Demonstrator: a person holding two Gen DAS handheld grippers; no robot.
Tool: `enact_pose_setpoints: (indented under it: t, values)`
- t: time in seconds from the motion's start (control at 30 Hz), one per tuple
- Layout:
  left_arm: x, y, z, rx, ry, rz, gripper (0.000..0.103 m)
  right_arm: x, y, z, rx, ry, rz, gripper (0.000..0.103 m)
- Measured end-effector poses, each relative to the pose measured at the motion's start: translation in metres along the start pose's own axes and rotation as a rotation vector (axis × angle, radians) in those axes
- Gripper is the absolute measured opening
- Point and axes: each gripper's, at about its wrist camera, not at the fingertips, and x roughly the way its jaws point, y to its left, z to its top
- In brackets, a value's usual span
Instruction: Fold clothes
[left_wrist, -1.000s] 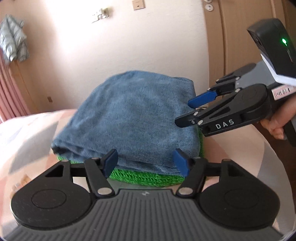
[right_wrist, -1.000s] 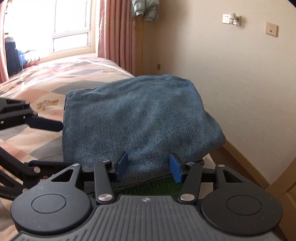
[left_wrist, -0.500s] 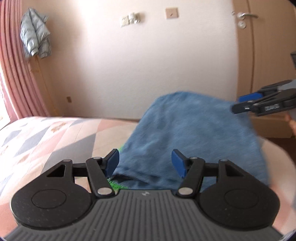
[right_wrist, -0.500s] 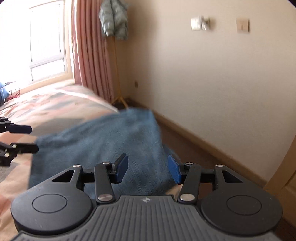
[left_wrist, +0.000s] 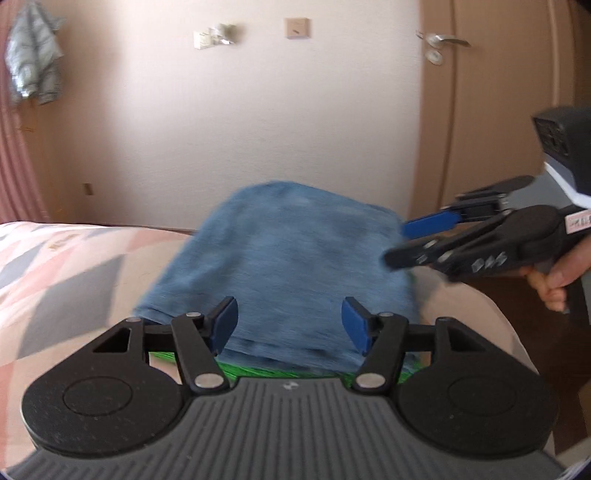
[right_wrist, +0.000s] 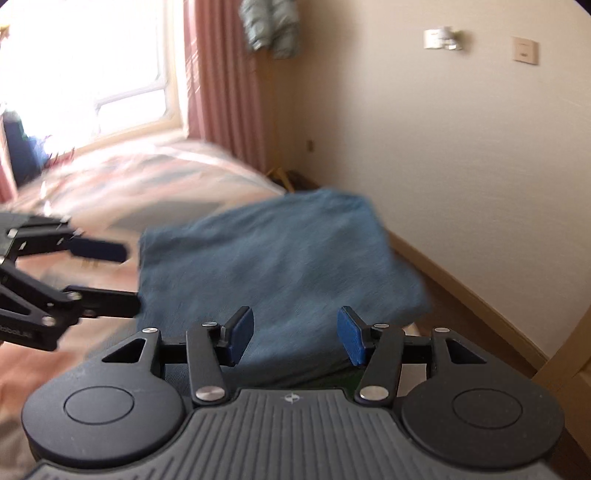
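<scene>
both grippers (left_wrist: 289, 325) back nearer the folded blue garment (left_wrist: 291, 258)

black grippers (left_wrist: 290, 325), blue-padded fingers (left_wrist: 225, 320), silver screws.

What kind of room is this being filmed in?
Most likely a bedroom: a bed with a pink and grey patchwork cover, long pink curtains beside a bright window, and a folded blue garment lying on the bed.

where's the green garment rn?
Left wrist view, bottom centre: the green garment shows only as a strip under the folded blue garment, on the bed, just past the open left gripper.
</scene>
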Motion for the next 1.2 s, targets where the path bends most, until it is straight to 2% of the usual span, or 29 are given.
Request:
enact_pose_setpoints:
  t: [0.1,0.23,0.4,0.47,0.5,0.53,0.63,0.7,0.87,0.97,1.07,1.13,1.2]
  values:
    - [0.018,-0.013,-0.015,0.054,0.046,0.022,0.067,0.013,0.005,-0.011,-0.04,0.059,-0.013,0.054]
    - [0.025,-0.016,-0.023,0.048,0.046,0.046,0.075,0.026,0.017,-0.01,-0.081,0.089,-0.034,0.056]
    - [0.016,-0.023,-0.016,0.05,0.074,0.1,0.075,0.017,0.015,-0.003,0.009,0.107,-0.056,0.057]
    - [0.005,-0.025,-0.007,0.03,0.1,0.134,0.072,-0.004,0.013,-0.001,0.102,0.084,-0.073,0.062]
    - [-0.001,-0.027,-0.003,0.015,0.118,0.153,0.073,-0.015,0.012,-0.001,0.147,0.072,-0.082,0.068]
    - [-0.008,-0.028,0.0,-0.009,0.149,0.171,0.074,-0.026,0.013,-0.004,0.19,0.064,-0.088,0.074]
    - [-0.029,-0.029,0.004,-0.117,0.248,0.176,0.076,-0.055,0.02,-0.014,0.285,0.079,-0.107,0.082]
    - [-0.043,-0.032,0.002,-0.191,0.305,0.178,0.078,-0.068,0.025,-0.022,0.344,0.104,-0.103,0.085]
    - [-0.089,-0.049,0.004,-0.347,0.378,0.243,0.08,-0.117,0.029,-0.032,0.442,0.145,-0.06,0.086]
    - [-0.12,-0.068,0.019,-0.395,0.38,0.28,0.084,-0.158,0.035,-0.024,0.436,0.124,-0.057,0.091]
    - [-0.155,-0.089,0.039,-0.407,0.349,0.328,0.095,-0.2,0.042,-0.014,0.425,0.091,-0.053,0.097]
    - [-0.178,-0.103,0.051,-0.396,0.338,0.379,0.101,-0.224,0.045,-0.006,0.411,0.069,-0.056,0.101]
    - [-0.198,-0.117,0.063,-0.372,0.327,0.424,0.102,-0.245,0.049,0.001,0.397,0.053,-0.061,0.101]
